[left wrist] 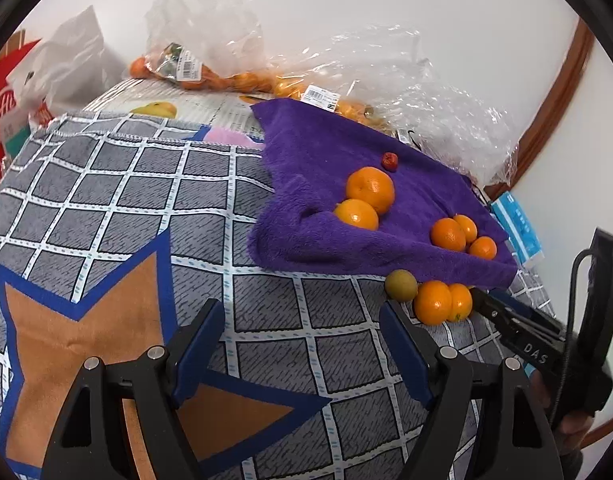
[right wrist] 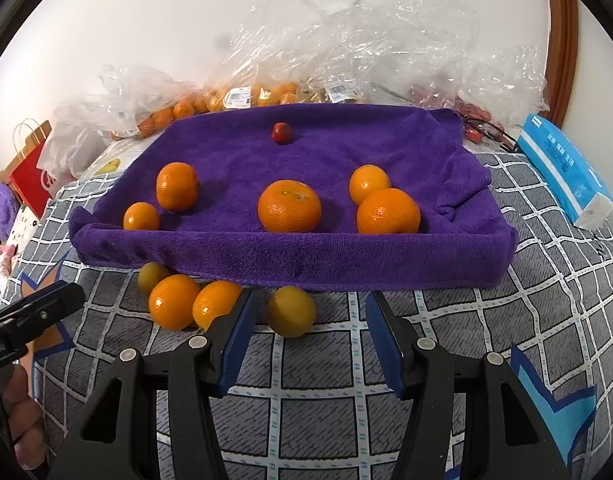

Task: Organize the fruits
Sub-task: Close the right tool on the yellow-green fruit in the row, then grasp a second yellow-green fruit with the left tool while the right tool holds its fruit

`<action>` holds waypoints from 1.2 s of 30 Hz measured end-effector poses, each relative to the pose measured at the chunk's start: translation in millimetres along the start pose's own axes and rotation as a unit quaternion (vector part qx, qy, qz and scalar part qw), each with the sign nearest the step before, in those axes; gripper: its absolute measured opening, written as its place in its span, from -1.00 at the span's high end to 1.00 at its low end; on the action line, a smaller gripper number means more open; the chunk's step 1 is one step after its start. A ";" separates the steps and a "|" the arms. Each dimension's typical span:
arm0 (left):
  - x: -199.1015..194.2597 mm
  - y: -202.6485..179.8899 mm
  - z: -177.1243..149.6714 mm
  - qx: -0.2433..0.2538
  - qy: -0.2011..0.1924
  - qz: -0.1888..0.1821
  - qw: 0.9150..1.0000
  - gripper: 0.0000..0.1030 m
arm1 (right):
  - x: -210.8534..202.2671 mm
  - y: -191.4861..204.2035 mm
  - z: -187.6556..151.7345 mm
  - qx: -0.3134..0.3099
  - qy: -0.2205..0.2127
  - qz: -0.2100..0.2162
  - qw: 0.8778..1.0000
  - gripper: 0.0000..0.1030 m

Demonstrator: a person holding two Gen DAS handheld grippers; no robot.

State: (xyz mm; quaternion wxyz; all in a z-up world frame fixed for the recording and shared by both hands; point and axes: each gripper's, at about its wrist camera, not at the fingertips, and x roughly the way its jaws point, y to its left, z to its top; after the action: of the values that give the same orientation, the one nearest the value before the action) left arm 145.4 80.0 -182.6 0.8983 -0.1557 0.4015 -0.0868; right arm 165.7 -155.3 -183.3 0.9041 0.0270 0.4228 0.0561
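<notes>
A purple towel (right wrist: 330,152) lies folded on the checked cloth (right wrist: 318,400) and carries several oranges, among them a big one (right wrist: 289,206), plus a small red fruit (right wrist: 281,133). In front of the towel lie a greenish fruit (right wrist: 152,276), two oranges (right wrist: 173,301) (right wrist: 214,304) and a yellow fruit (right wrist: 291,311). My right gripper (right wrist: 308,314) is open, and the yellow fruit sits just ahead between its tips, closer to the left finger, untouched. My left gripper (left wrist: 302,320) hovers open over bare cloth, left of the loose fruits (left wrist: 433,302). The right gripper (left wrist: 482,300) reaches in from the right.
Crinkled clear plastic bags (right wrist: 346,40) holding more fruit line the back against the white wall. A blue tissue pack (right wrist: 562,176) lies to the towel's right. A red paper bag (right wrist: 30,176) and white bags stand at the far left. The cloth drops off at its edges.
</notes>
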 end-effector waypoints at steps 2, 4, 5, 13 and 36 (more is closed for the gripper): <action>0.3 0.8 0.0 -0.003 0.001 -0.001 1.000 -0.51 | 1.9 -0.9 -1.0 0.004 0.001 0.011 1.000 0.14; 0.0 0.2 -0.7 -0.001 0.000 0.000 1.000 -0.51 | 0.9 -0.3 -0.8 0.004 -0.002 0.015 1.000 0.28; 0.3 -0.9 -1.1 0.001 0.000 0.002 1.000 -0.51 | 0.3 0.8 -0.5 -0.001 -0.003 0.009 1.000 0.30; 1.3 -3.9 -1.2 0.010 0.002 0.003 1.000 -0.51 | 10.1 4.8 -3.7 -0.011 0.020 0.019 1.000 0.33; 4.7 -7.8 -1.7 0.018 0.000 0.023 1.000 -0.48 | 10.0 -1.2 -3.0 -0.009 0.010 0.000 1.000 0.47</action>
State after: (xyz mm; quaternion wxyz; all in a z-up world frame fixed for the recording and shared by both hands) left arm 147.1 71.0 -184.3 0.9026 -0.1304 0.4037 -0.0733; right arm 169.8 -155.2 -192.9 0.8999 0.0179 0.4316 0.0603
